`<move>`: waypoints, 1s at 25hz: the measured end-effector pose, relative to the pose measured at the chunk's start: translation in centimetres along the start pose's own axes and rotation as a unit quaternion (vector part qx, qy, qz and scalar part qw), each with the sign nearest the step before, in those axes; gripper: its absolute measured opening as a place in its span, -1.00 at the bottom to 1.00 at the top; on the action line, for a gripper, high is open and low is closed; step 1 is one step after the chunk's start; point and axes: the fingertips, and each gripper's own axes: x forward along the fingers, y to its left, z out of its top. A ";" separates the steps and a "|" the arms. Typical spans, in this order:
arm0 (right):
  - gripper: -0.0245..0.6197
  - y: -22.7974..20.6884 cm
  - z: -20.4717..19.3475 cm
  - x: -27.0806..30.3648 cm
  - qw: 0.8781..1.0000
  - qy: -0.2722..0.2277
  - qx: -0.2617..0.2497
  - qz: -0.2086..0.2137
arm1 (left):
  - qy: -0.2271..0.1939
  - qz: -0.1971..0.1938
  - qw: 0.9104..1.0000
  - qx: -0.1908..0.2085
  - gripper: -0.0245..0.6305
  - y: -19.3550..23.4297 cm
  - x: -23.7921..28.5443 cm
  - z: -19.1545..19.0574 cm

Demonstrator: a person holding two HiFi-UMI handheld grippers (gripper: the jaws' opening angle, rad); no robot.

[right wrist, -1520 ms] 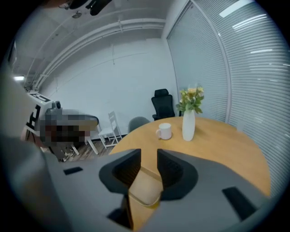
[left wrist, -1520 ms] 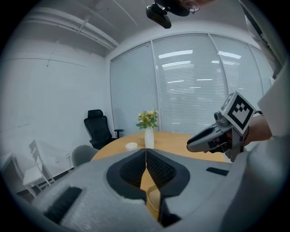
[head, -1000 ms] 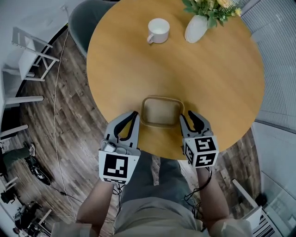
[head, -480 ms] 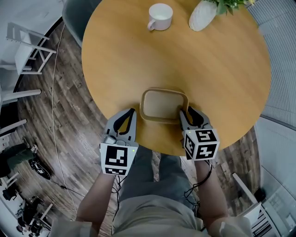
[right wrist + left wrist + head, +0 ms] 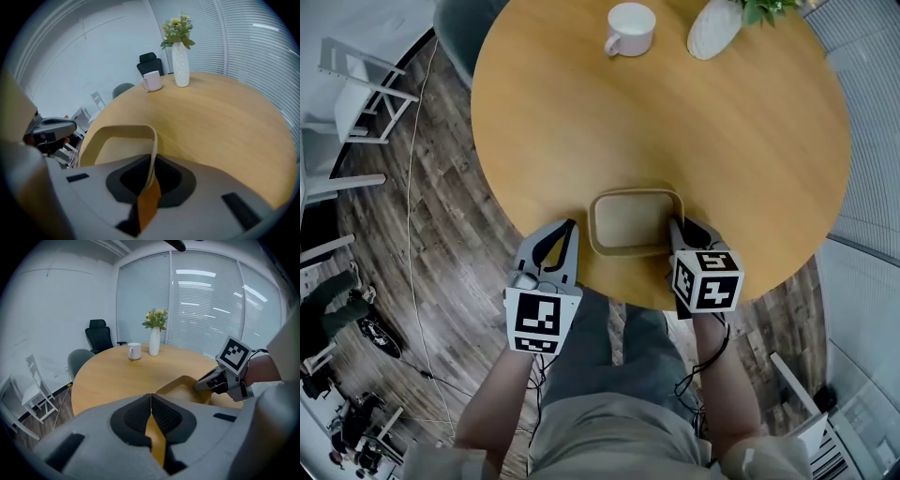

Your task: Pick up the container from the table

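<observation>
The container (image 5: pixel 633 220), a tan rounded-rectangular tub, sits empty near the front edge of the round wooden table (image 5: pixel 741 141). My right gripper (image 5: pixel 682 227) is at its right rim. In the right gripper view the thin rim (image 5: pixel 153 145) runs between the jaws of my right gripper (image 5: pixel 152 165), which is shut on it. My left gripper (image 5: pixel 570 227) lies just left of the container, apart from it. In the left gripper view my left gripper (image 5: pixel 151 403) has its pads pressed together with nothing between them, and the container (image 5: pixel 183 387) lies ahead to the right.
A white mug (image 5: pixel 630 26) and a white vase with flowers (image 5: pixel 714 28) stand at the table's far side. A grey chair (image 5: pixel 459 23) is behind the table and white folding chairs (image 5: pixel 356 94) are on the wooden floor at the left.
My right gripper has moved in from beside the container and closed on its right rim. The left gripper has barely moved. The head view shifted slightly.
</observation>
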 end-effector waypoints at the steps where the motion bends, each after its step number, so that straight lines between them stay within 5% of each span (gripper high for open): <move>1: -0.79 -0.1 0.0 -0.1 1.000 -0.002 0.008 -0.001 | 0.000 0.000 1.000 0.000 -0.86 -0.1 -0.1 0.0; 10: -0.82 -0.4 2.4 -3.6 0.998 -0.056 0.010 -0.010 | -0.027 0.002 1.000 0.003 -0.86 -1.2 -1.9 2.2; 25: -0.82 2.0 17.3 -20.0 0.966 -0.255 -0.036 -0.021 | -0.143 0.043 0.988 0.033 -0.86 0.4 -9.1 14.8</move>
